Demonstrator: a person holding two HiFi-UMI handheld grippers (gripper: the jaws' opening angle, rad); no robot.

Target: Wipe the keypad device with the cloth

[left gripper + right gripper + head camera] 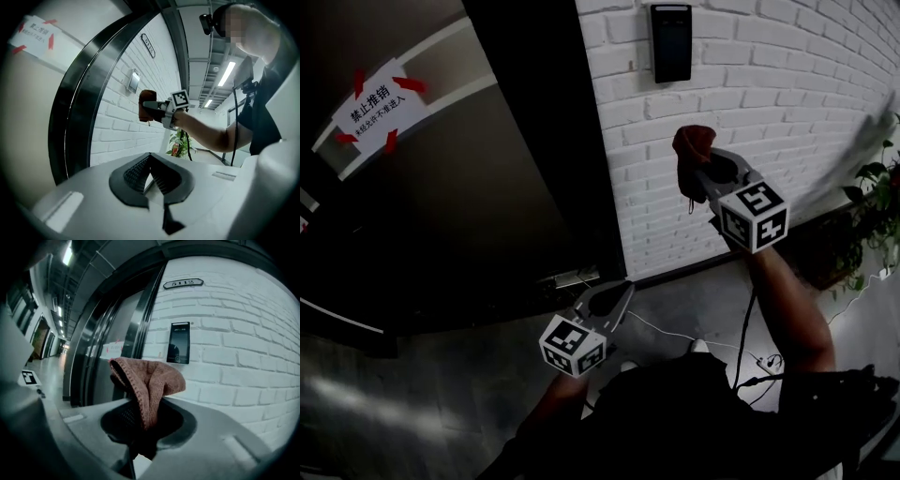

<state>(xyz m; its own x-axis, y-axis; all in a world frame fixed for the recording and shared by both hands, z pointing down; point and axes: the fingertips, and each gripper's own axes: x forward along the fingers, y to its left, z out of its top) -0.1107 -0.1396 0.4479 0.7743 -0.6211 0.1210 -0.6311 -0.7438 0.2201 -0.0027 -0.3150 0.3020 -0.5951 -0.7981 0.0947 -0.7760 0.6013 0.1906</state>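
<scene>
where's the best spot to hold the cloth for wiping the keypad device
Pinch the cloth by its gathered end, from behind, as the right gripper has it: jaws shut on the bunch, the folded loop standing past the tips, free to press on the keypad device.

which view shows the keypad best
The right gripper view: the keypad faces the camera squarely on the brick wall, just above the cloth. The head view shows it dark, at the top edge; the left gripper view shows it small and side-on.

Right tongs [701,173], raised far on an outstretched arm, pinch the cloth [692,142]; left tongs [619,292] hang low, jaws together.
</scene>
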